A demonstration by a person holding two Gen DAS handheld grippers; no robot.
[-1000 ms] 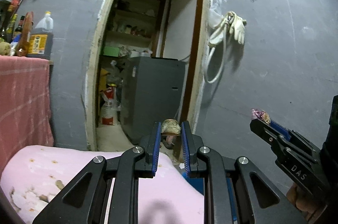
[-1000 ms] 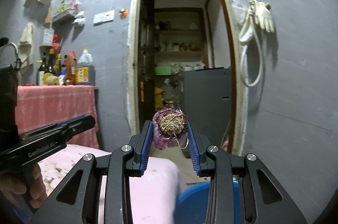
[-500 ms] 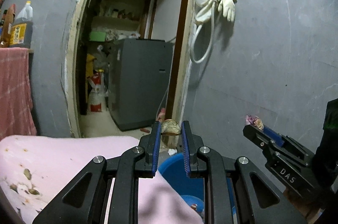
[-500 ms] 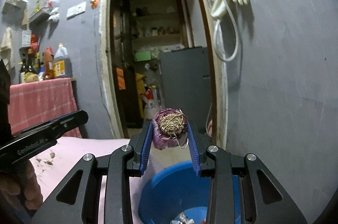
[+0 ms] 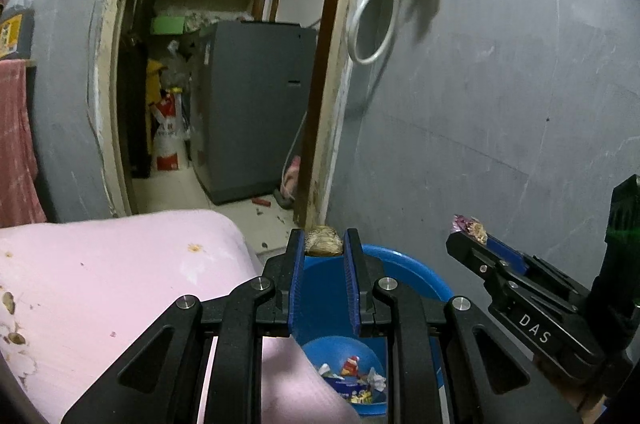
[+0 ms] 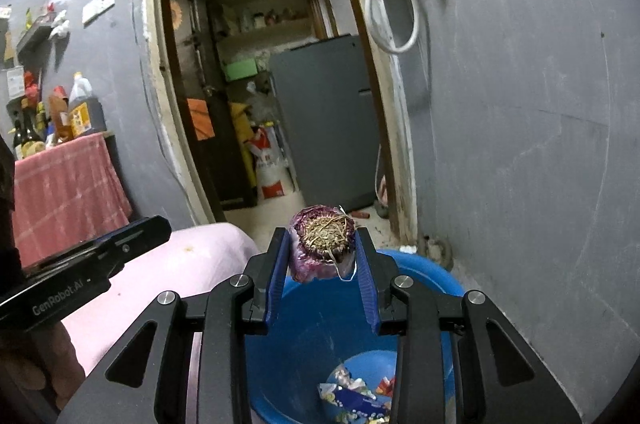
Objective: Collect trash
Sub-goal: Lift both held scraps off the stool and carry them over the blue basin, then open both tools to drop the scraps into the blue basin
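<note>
Between my left gripper's (image 5: 324, 249) blue pads I have a small brown scrap (image 5: 323, 246) pinched at the very tips, jaws nearly together. My right gripper (image 6: 323, 251) is clamped on a purple onion end (image 6: 322, 242), root side facing me, jaws a little wider. Below and just ahead of both tools sits the blue bucket (image 6: 424, 274) with wrappers (image 6: 356, 394) at its bottom. Left of the tools lies a pink cloth (image 5: 120, 276).

"DAS" stood in white letters on the side of the right gripper (image 5: 468, 230), seen from the left wrist camera. "GenRobot.AI" ran in white along the side of the left gripper (image 6: 160, 224), seen from the right wrist camera. No other print could be read.
</note>
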